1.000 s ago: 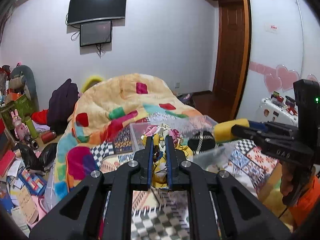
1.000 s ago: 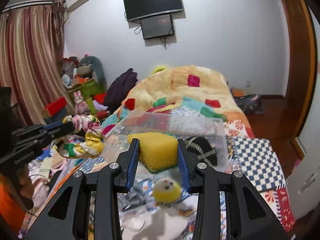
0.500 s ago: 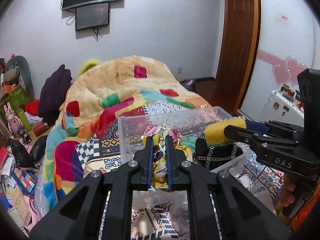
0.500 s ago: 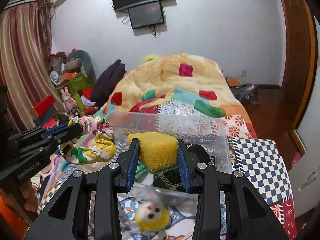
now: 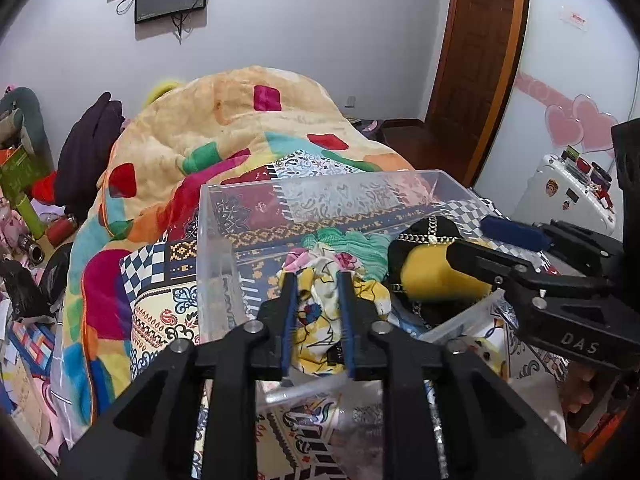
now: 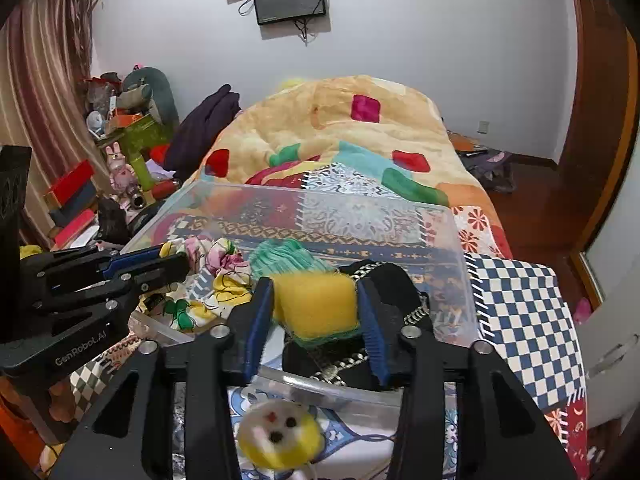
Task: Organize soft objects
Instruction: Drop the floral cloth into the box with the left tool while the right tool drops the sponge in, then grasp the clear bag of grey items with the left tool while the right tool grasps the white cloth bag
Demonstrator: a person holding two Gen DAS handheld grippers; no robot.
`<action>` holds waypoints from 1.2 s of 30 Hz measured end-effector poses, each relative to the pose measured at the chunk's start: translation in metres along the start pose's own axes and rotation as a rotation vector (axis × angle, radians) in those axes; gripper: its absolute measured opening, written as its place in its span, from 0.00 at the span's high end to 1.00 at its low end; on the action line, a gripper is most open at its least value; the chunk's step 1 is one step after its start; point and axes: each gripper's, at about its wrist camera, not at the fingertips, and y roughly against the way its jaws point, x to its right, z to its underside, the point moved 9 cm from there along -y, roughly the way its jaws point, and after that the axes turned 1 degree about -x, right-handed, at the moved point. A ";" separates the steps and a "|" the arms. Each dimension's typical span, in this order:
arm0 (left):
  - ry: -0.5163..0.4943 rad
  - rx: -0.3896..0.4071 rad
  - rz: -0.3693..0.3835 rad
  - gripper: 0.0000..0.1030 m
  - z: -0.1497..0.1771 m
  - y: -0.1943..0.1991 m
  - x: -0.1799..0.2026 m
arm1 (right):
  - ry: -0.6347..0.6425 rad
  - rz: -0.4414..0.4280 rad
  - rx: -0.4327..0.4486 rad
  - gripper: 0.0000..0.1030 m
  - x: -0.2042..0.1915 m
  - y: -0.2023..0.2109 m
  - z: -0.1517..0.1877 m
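Now that we've dropped both tools into the bin, left tool clamps cloth, right tool clamps sponge; release next.

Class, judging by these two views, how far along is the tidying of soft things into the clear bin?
Done: black bag and green item lie in the clear bin. In hand: left gripper holds floral cloth, right gripper holds yellow sponge. Left: yellow plush outside.
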 end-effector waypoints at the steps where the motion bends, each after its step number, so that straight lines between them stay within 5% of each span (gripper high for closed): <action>1: -0.003 0.007 -0.002 0.70 0.000 0.003 0.001 | 0.001 0.005 0.005 0.47 0.001 0.002 -0.001; 10: -0.031 0.089 -0.007 0.33 -0.004 0.043 0.010 | 0.042 0.055 0.096 0.23 0.002 0.042 -0.008; 16: -0.019 0.128 0.008 0.07 0.002 0.072 0.018 | 0.053 0.048 0.134 0.17 -0.003 0.073 -0.004; 21: -0.016 0.103 0.024 0.04 0.021 0.078 0.025 | 0.026 0.010 0.114 0.12 -0.005 0.085 0.013; 32: -0.008 -0.067 0.031 0.04 0.081 0.042 0.034 | 0.000 -0.016 -0.089 0.12 -0.003 0.055 0.089; 36: -0.007 -0.107 0.031 0.04 0.093 0.029 0.035 | -0.017 -0.050 -0.152 0.25 -0.004 0.048 0.110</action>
